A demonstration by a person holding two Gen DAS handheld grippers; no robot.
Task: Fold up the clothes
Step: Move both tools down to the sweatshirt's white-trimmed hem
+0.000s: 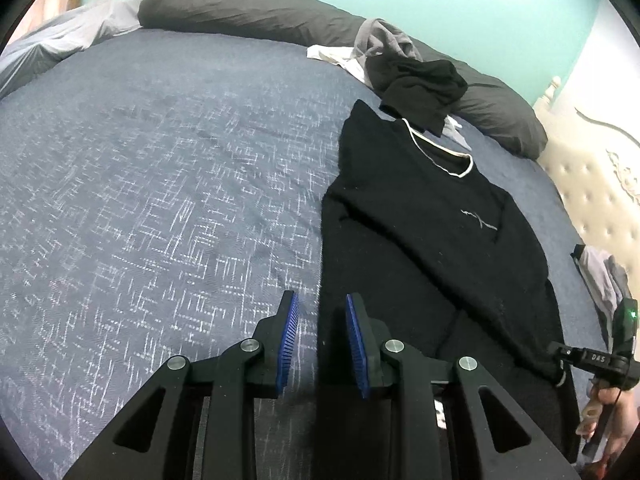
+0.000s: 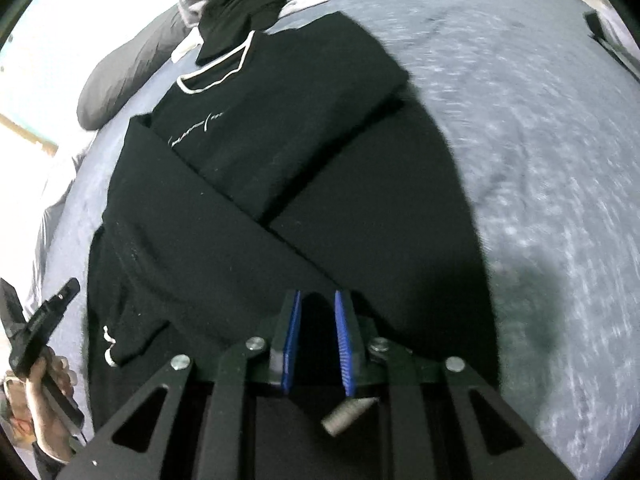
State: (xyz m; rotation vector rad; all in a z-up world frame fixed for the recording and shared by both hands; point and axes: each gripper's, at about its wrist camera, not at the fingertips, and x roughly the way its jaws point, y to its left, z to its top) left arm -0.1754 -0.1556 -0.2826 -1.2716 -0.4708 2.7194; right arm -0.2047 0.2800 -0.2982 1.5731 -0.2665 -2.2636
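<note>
Sweatshirt (image 1: 420, 216) first: in your left wrist view the black top with the white-trimmed neckline is lying flat on the blue-grey bedspread (image 1: 160, 180), toward the right side of the bed, its neck pointing at the dark grey pillows (image 1: 248, 8). A pile of unfolded clothes (image 1: 408, 76) is sitting just beyond the collar, overlapping it. Your left gripper (image 1: 322, 338) is hovering over the near left edge of the sweatshirt with its blue pads standing apart; dark cloth is showing between them, but you cannot tell whether any of it is being pinched. At the right edge, your right hand (image 1: 612, 412) is holding the other tool beside the garment.

In your right wrist view the sweatshirt (image 2: 280, 140) is filling the middle of the picture, one sleeve (image 2: 224, 236) lying folded diagonally across the body and its white-edged cuff (image 2: 110, 346) resting near the lower left. Your right gripper (image 2: 318, 340) is sitting over the black fabric with its pads a narrow gap apart; whether they are clamping cloth cannot be told, black on black. Your left hand (image 2: 44, 400) is showing at the lower left, gripping its tool. The bedspread (image 2: 540, 160) on the right is looking smeared.
</note>
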